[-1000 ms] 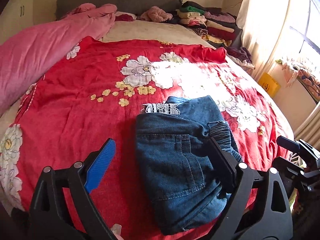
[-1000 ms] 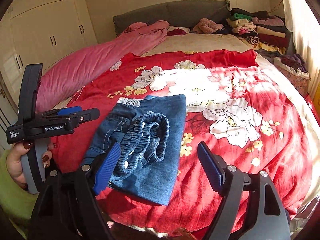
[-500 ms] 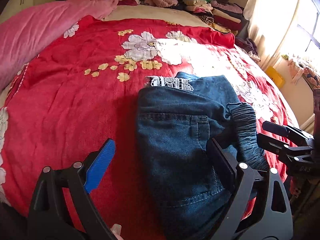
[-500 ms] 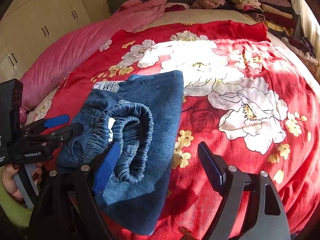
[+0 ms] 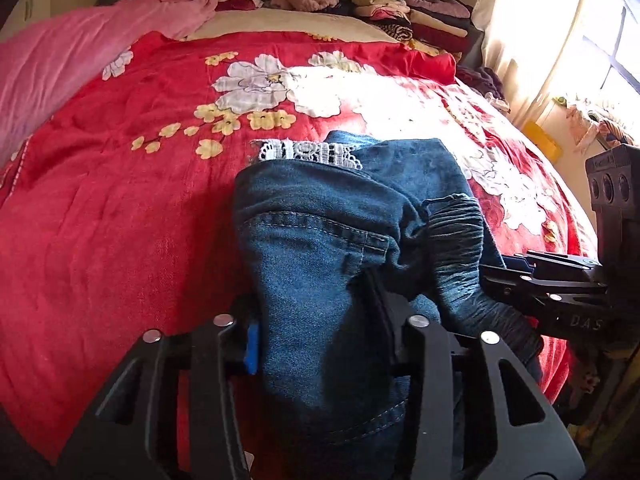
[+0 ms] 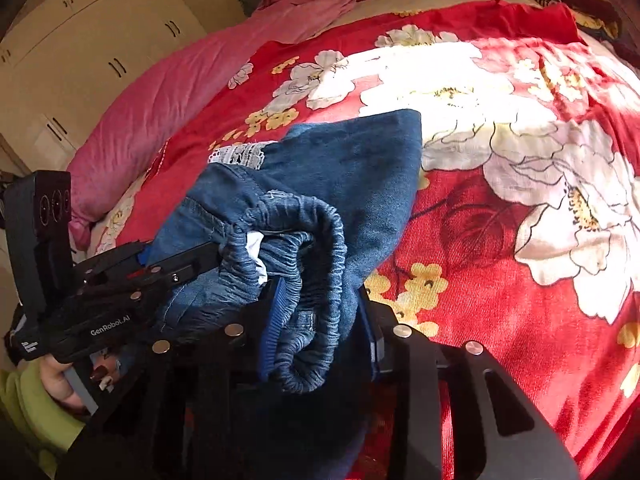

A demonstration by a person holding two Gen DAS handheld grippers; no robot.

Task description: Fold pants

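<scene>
The folded blue denim pants (image 5: 320,248) lie on the red flowered bedspread (image 5: 120,220), with a white lace hem at their far end. My left gripper (image 5: 316,320) is shut on the near edge of the pants, beside the back pocket. My right gripper (image 6: 320,320) is shut on the gathered elastic waistband (image 6: 304,248) of the pants (image 6: 360,168). The near end of the bundle is raised off the bed between both grippers. The right gripper shows in the left wrist view (image 5: 552,284), the left gripper in the right wrist view (image 6: 132,276).
A pink duvet (image 5: 60,64) lies along the left side of the bed. A pile of folded clothes (image 5: 400,12) sits at the headboard. A curtained window (image 5: 560,40) is on the right. White wardrobes (image 6: 80,60) stand beyond the bed's left side.
Both grippers moved forward onto the pants and shut on them, the left on the pocket side, the right on the waistband. The near end of the pants has lifted and bunched.
</scene>
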